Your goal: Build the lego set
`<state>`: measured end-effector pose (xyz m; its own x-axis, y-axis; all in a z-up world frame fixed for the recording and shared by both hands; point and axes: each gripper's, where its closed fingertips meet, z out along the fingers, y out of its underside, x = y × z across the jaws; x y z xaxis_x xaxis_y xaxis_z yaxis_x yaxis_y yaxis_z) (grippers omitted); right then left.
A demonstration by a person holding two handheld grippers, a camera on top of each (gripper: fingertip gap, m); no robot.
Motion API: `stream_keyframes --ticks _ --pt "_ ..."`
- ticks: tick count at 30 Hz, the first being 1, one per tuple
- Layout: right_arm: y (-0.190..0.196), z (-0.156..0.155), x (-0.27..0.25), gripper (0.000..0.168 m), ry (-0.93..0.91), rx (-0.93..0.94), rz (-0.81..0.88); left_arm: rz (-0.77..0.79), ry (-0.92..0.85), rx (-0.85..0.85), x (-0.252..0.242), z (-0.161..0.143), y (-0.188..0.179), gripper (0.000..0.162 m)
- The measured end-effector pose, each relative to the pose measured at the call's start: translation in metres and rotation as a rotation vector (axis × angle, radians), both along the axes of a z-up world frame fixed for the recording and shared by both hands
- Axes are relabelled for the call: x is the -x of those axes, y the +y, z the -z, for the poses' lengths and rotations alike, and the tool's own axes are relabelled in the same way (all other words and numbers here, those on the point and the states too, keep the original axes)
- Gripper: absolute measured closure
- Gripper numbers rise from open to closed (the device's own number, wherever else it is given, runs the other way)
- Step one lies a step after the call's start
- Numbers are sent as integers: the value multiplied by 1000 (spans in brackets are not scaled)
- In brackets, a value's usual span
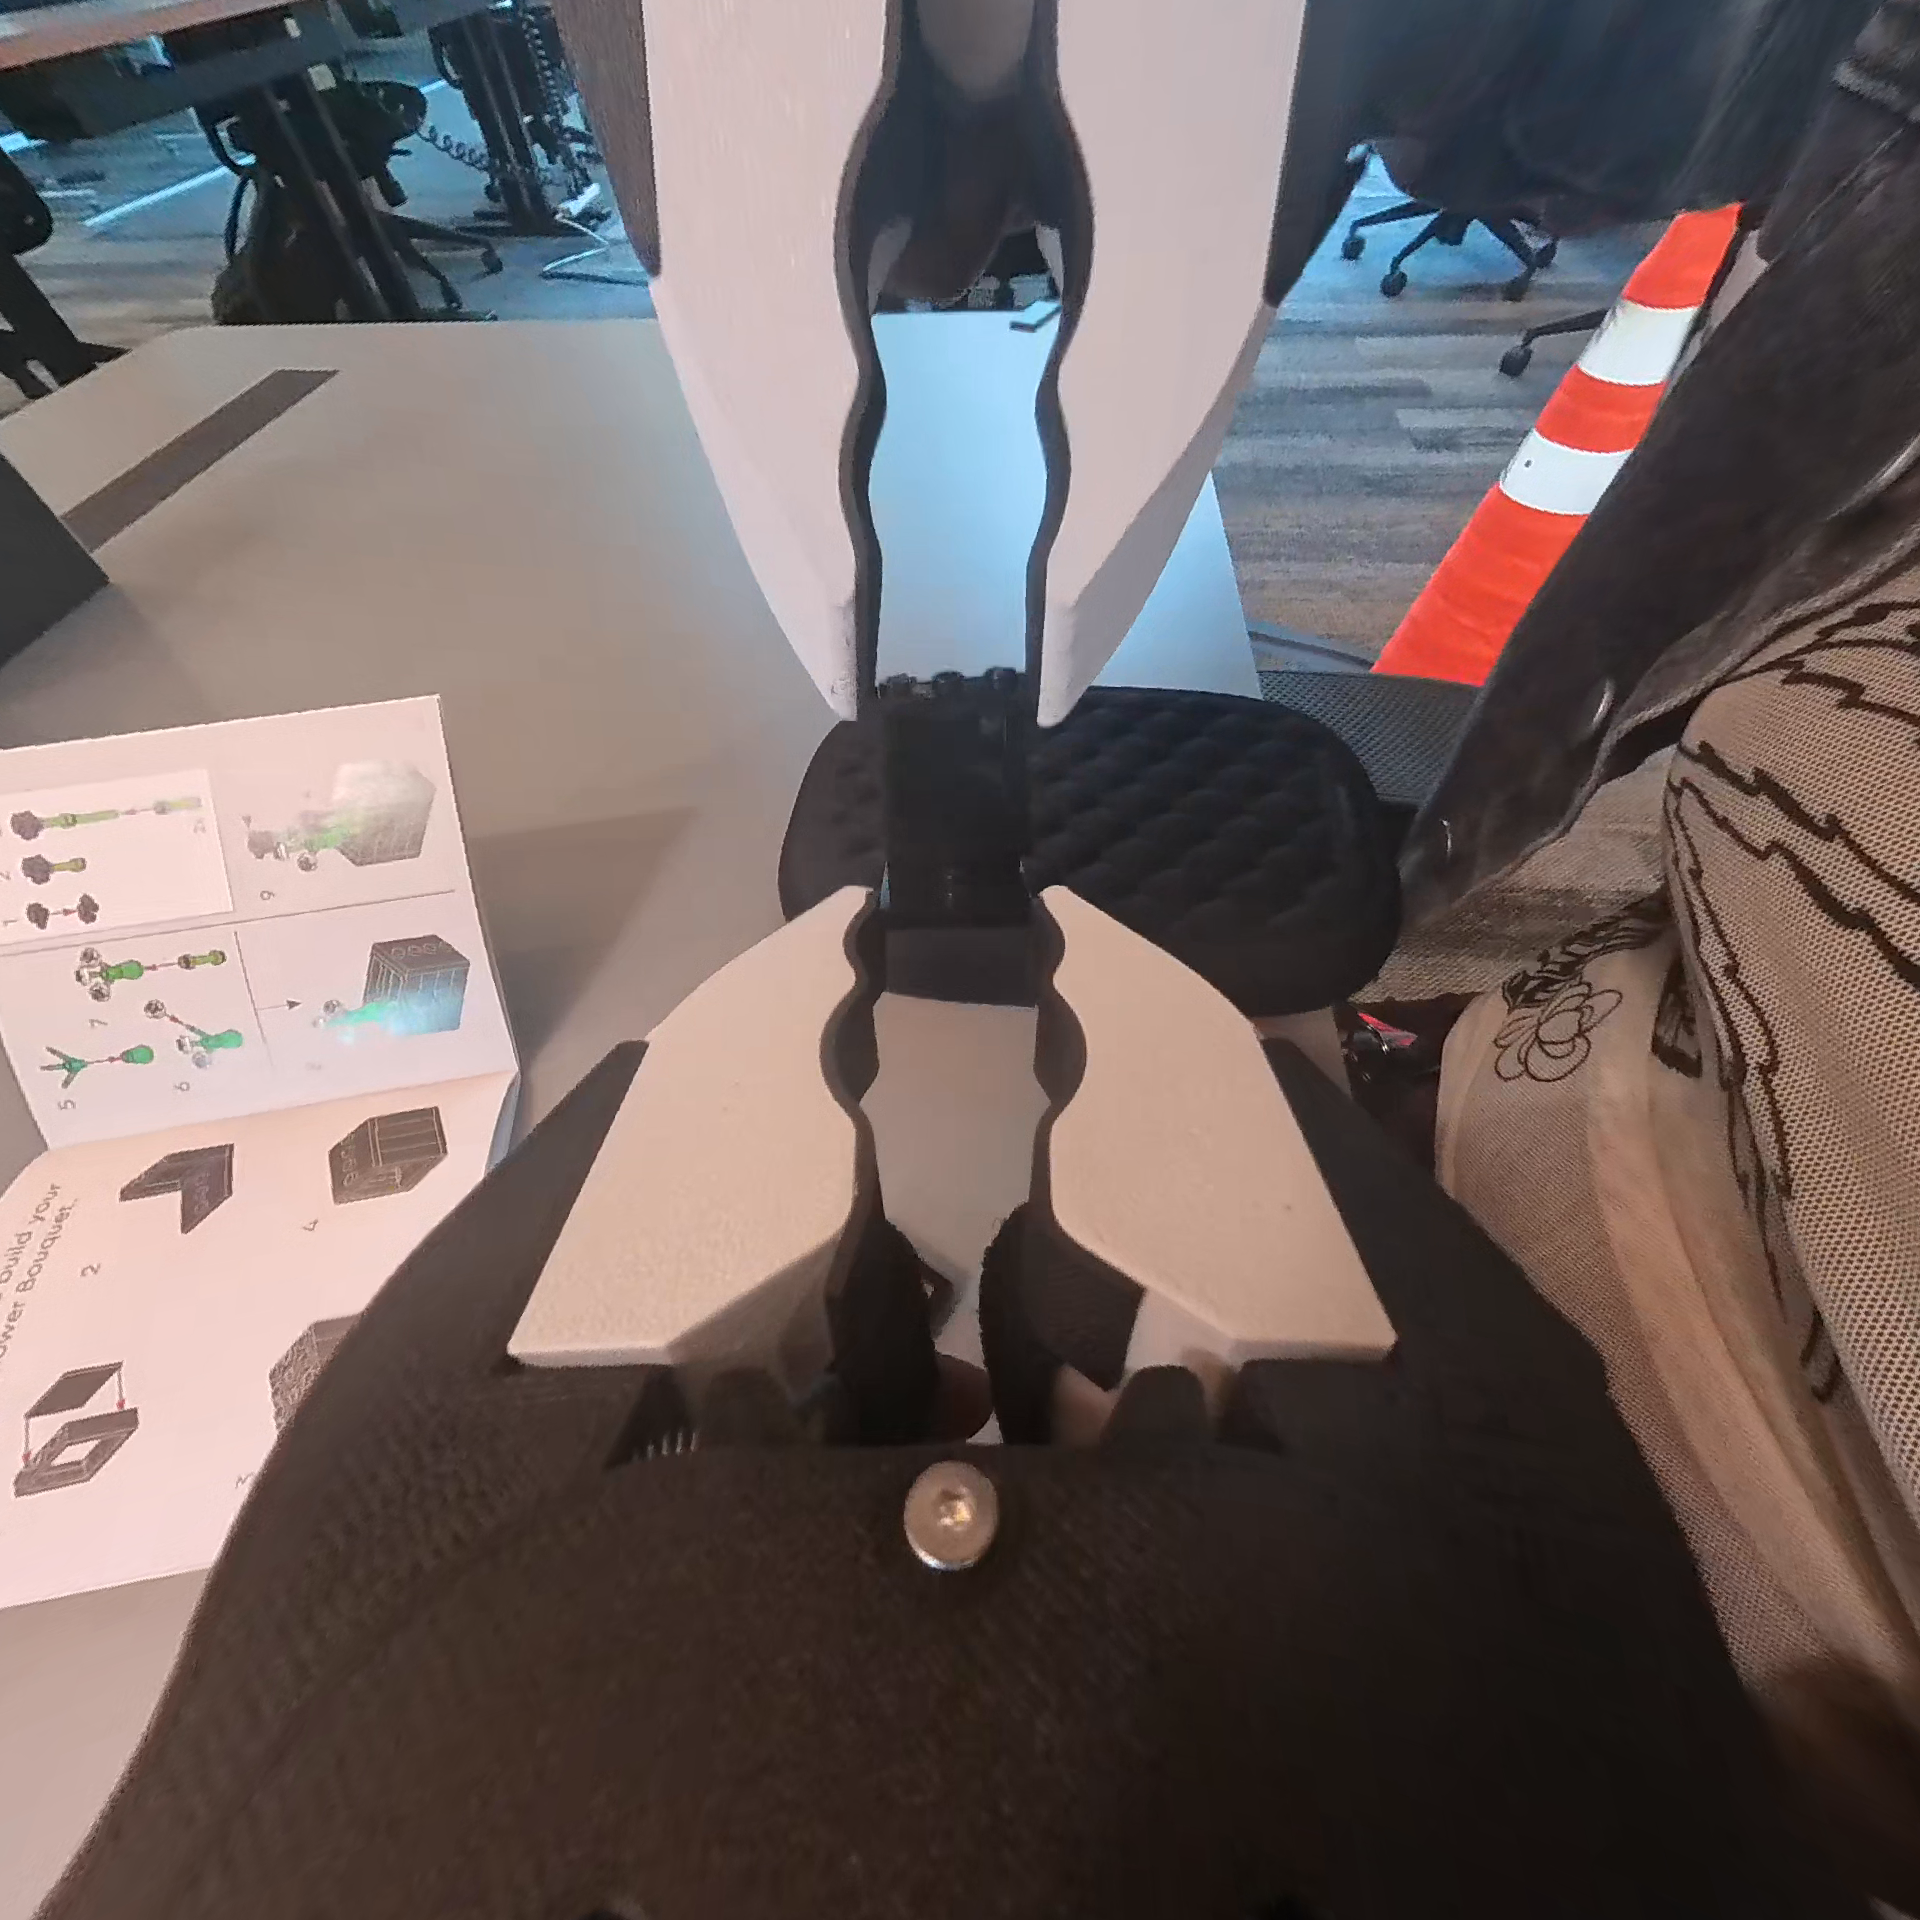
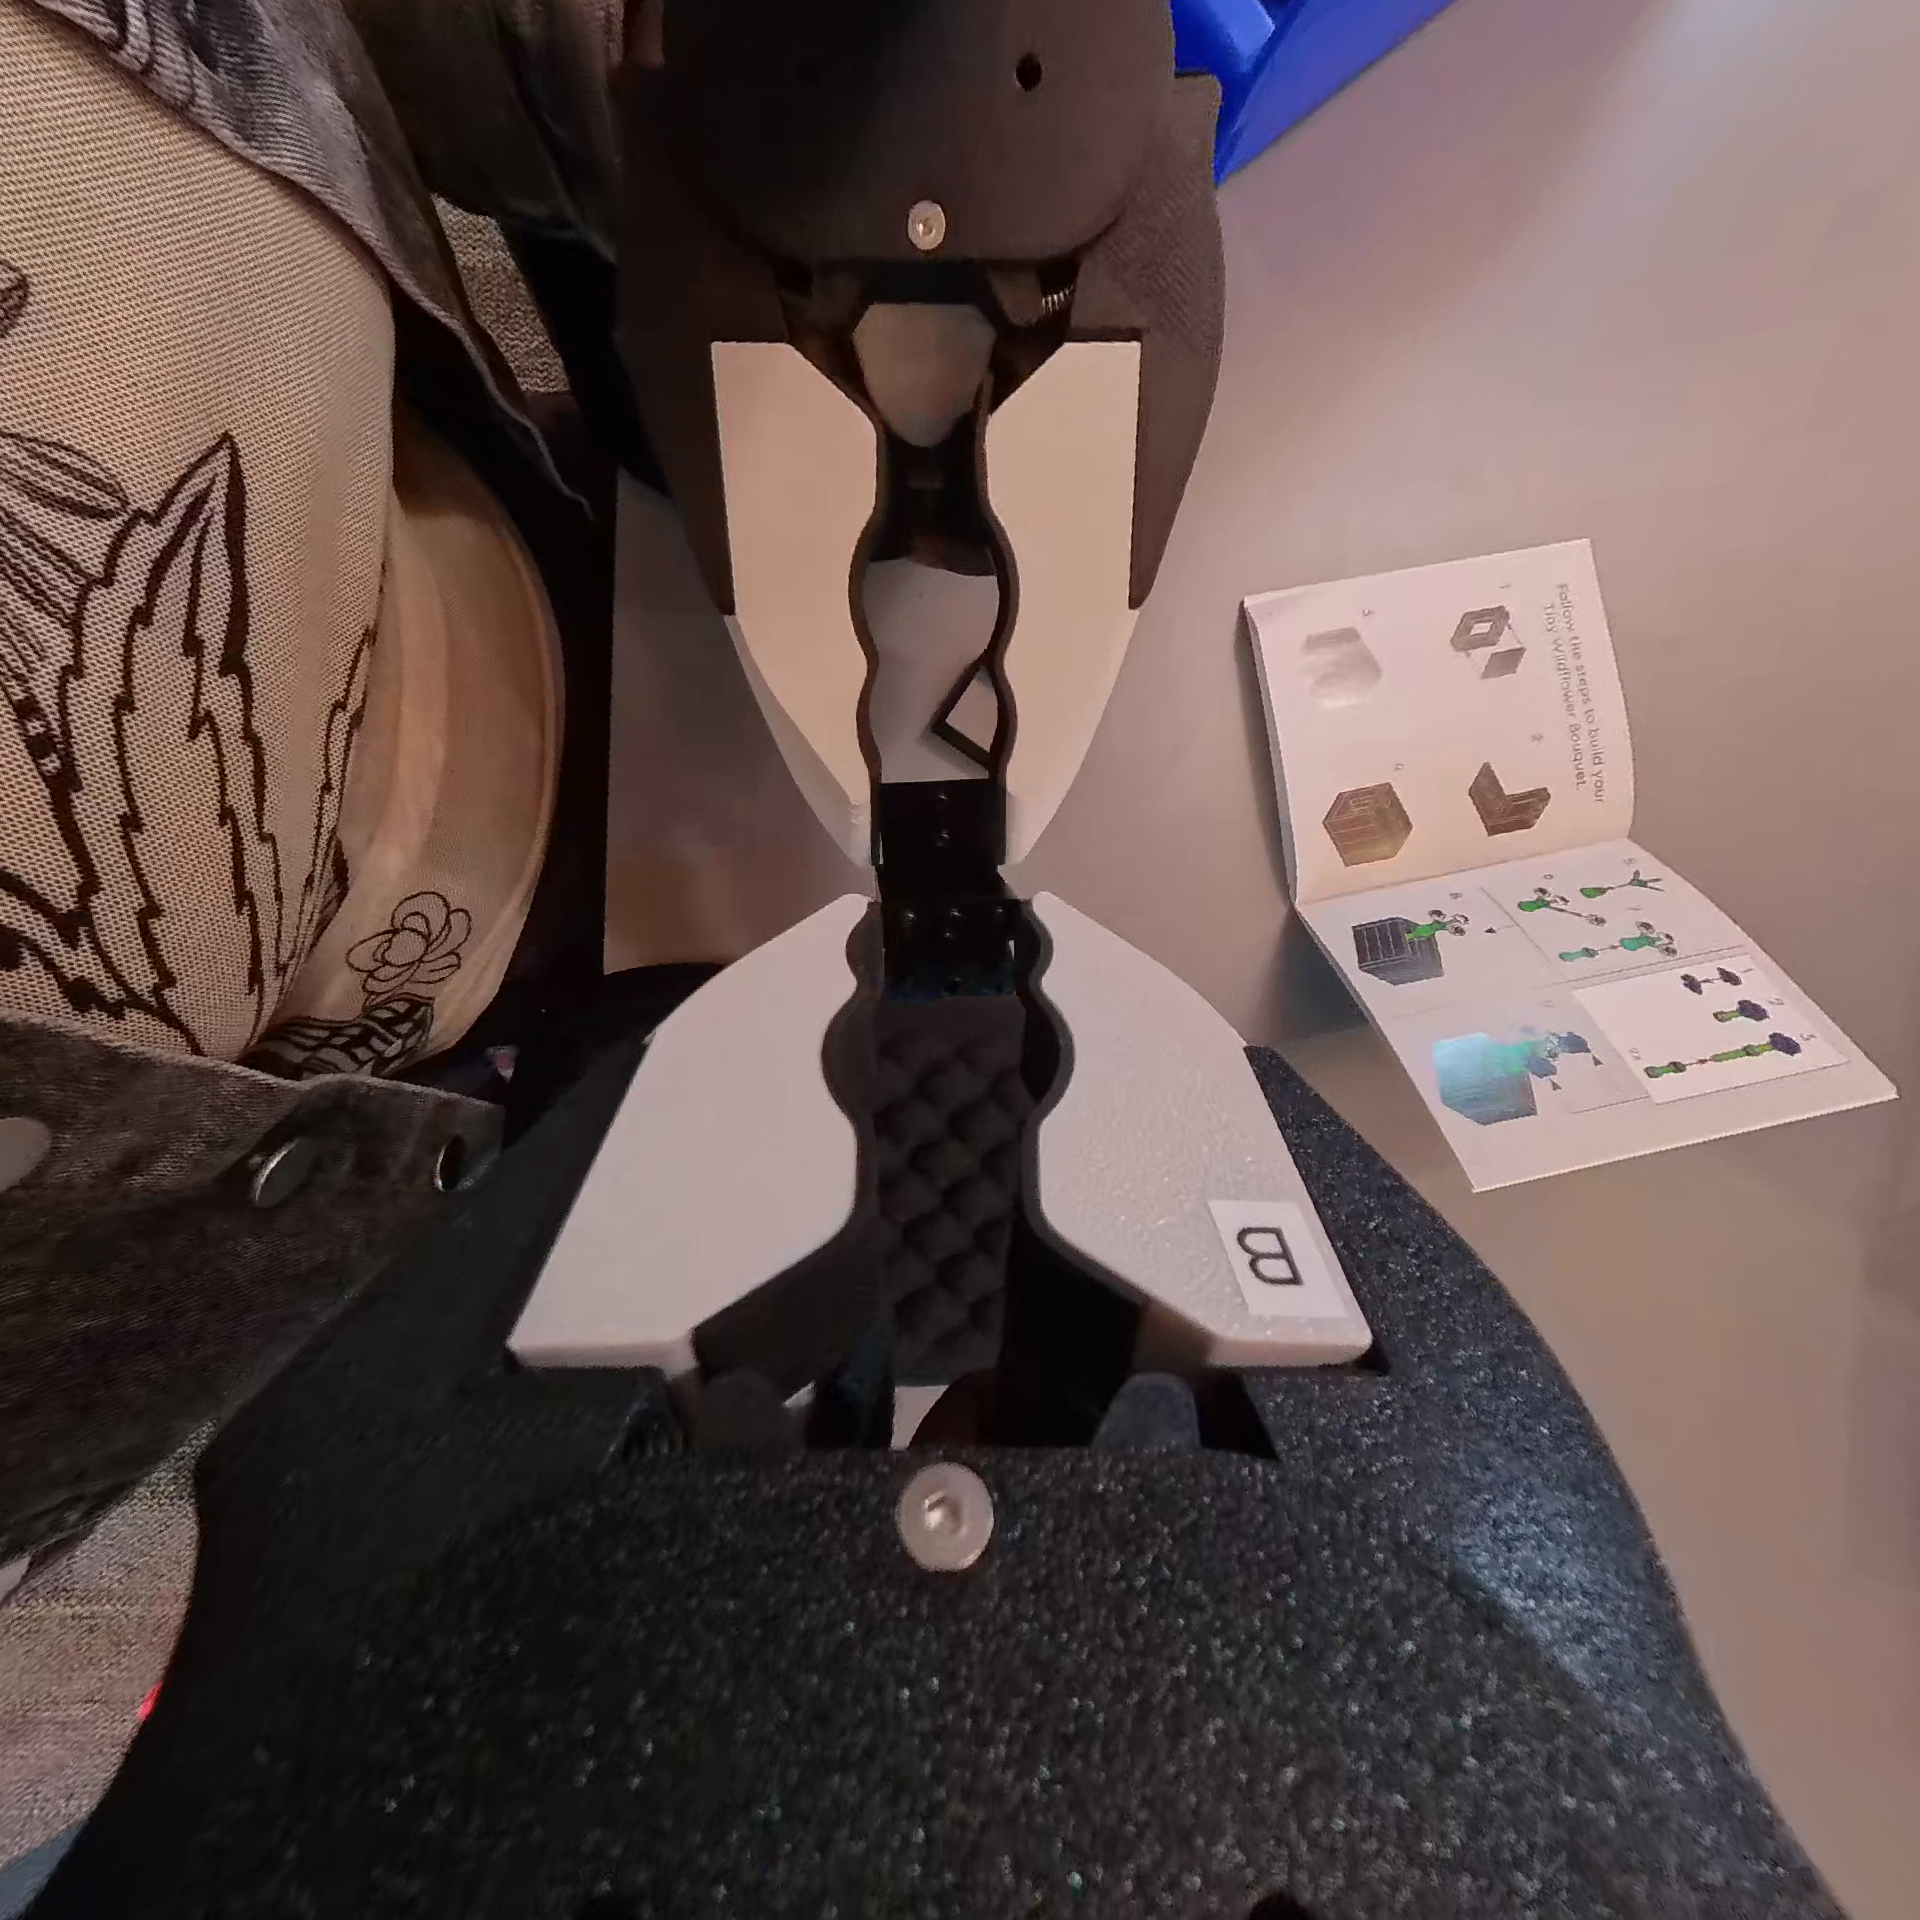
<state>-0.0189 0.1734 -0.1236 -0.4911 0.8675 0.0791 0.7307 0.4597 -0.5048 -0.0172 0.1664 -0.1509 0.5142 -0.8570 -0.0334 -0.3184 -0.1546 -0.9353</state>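
Note:
My two grippers face each other tip to tip above the table edge, each shut on a black Lego piece. In the left wrist view my left gripper (image 1: 956, 914) holds a black studded piece (image 1: 956, 810) from below. My right gripper (image 1: 951, 707) clamps the far end from above. In the right wrist view my right gripper (image 2: 951, 914) holds a black studded piece (image 2: 951, 940). It touches the black piece (image 2: 940, 821) in my left gripper (image 2: 938, 847). I cannot tell how the two pieces join. A black square frame piece (image 2: 966, 717) lies on the table behind them.
An open instruction booklet (image 1: 239, 1039) lies on the grey table (image 1: 468, 571); it also shows in the right wrist view (image 2: 1558, 883). A blue bin (image 2: 1278, 73) stands at the table's far side. A person's torso (image 1: 1714, 1039), a black chair seat (image 1: 1195, 831) and an orange cone (image 1: 1590, 416) are close by. Left and right tips are no more than a few centimetres apart.

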Motion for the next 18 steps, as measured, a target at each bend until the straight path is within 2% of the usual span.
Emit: stream_keyframes --ticks 18 --pt "2 1 -8 145 -60 -56 -5 4 20 -38 -5 -3 -2 135"
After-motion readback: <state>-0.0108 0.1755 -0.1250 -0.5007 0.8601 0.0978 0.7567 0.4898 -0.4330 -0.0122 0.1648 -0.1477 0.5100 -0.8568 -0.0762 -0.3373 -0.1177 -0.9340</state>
